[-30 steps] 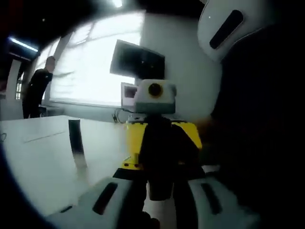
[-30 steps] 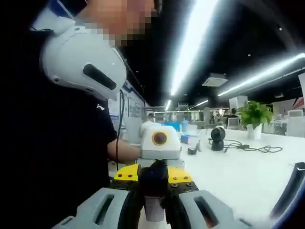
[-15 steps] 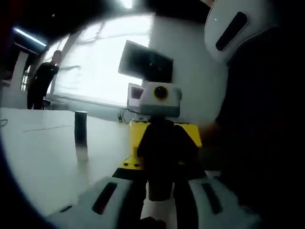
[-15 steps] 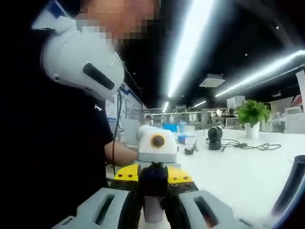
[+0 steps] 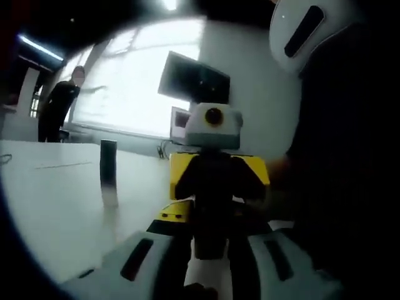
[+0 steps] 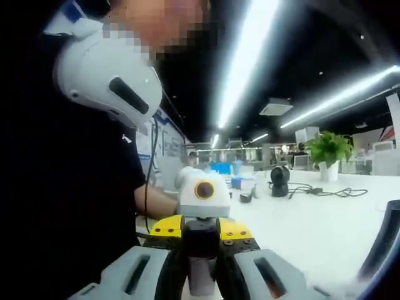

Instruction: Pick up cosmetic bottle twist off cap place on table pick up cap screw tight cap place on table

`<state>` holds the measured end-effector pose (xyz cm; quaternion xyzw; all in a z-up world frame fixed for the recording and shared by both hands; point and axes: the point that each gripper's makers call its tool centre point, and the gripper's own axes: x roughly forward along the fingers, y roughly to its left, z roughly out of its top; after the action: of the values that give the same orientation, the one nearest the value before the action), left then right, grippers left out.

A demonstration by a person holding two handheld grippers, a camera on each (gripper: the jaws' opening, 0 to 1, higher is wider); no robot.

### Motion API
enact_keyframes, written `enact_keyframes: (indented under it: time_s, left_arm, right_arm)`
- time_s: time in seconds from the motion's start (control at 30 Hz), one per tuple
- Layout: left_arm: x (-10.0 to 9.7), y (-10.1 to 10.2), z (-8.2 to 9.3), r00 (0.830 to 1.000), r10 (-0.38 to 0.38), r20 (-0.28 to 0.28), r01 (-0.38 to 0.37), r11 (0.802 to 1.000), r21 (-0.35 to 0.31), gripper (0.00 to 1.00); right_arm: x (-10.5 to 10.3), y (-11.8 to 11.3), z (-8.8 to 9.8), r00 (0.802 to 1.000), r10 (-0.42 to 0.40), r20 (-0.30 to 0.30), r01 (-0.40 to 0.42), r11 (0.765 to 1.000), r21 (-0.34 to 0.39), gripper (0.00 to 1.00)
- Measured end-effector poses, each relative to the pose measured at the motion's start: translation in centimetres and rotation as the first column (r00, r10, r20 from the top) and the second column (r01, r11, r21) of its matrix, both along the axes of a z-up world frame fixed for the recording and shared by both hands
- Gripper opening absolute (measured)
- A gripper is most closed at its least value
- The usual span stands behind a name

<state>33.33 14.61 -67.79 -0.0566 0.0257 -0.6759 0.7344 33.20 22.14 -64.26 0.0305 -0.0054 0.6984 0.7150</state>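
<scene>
- There was one cosmetic bottle point(image 5: 210, 275), and both grippers held it up off the white surface point(image 5: 56, 212).
- In the left gripper view, the left gripper point(image 5: 208, 275) had its two grey jaws closed on the pale body of the bottle, low in the picture.
- In that same view, the right gripper point(image 5: 212, 234) came in from the far side, with its dark jaws closed on the bottle's dark cap point(image 5: 209, 244).
- One dark tube point(image 5: 108, 172) stood straight up on the surface, well apart from the bottle.
- One dark screen point(image 5: 194, 80) hung by a bright window point(image 5: 119, 94).
- One person point(image 5: 56, 109) stood far off by the window.
- In the right gripper view, the right gripper point(image 6: 201, 275) had its two grey jaws closed on the dark cap point(image 6: 200, 240), with the pale bottle point(image 6: 201, 284) showing just under it.
- The left gripper point(image 6: 201, 240) faced it from the other side, yellow and black.
- One green plant point(image 6: 326, 153) in a white pot stood on the far surface point(image 6: 312, 225).
- One small round black camera point(image 6: 279, 180) stood near it, with a black cable point(image 6: 328, 192) lying beside it.
- One person in a dark shirt point(image 6: 62, 206) was close by, wearing a white part on the shoulder.
</scene>
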Motion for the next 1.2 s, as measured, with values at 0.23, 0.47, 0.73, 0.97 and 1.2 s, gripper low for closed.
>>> enact_keyframes:
  time_s: [0.23, 0.47, 0.73, 0.97, 1.2]
  left_arm:
    - [-0.1, 0.0, -0.3, 1.000, -0.001, 0.025, 0.001, 1.000, 0.004, 0.10]
    - [0.4, -0.1, -0.1, 0.999, 0.029, 0.046, -0.029, 1.000, 0.003, 0.10]
    - [2.7, 0.7, 0.2, 0.986, 0.160, 0.043, -0.159, 0.987, -0.015, 0.10]
    - [4.7, 1.2, 1.1, 0.952, 0.298, 0.071, -0.296, 0.954, -0.036, 0.10]
    - [6.0, 1.2, 0.9, 0.918, 0.390, 0.066, -0.390, 0.921, -0.019, 0.10]
  right_arm:
    - [0.1, -0.2, -0.4, 1.000, -0.009, -0.010, 0.009, 1.000, -0.008, 0.12]
    - [1.8, -0.5, 0.3, 0.993, -0.111, -0.047, 0.112, 0.994, 0.009, 0.24]
    - [2.6, -1.3, 0.7, 0.970, -0.239, -0.037, 0.239, 0.971, -0.006, 0.36]
    - [4.8, -1.4, 1.7, 0.880, -0.467, -0.088, 0.472, 0.881, 0.040, 0.31]
    - [5.5, -1.1, 1.6, 0.795, -0.606, 0.010, 0.606, 0.795, -0.025, 0.25]
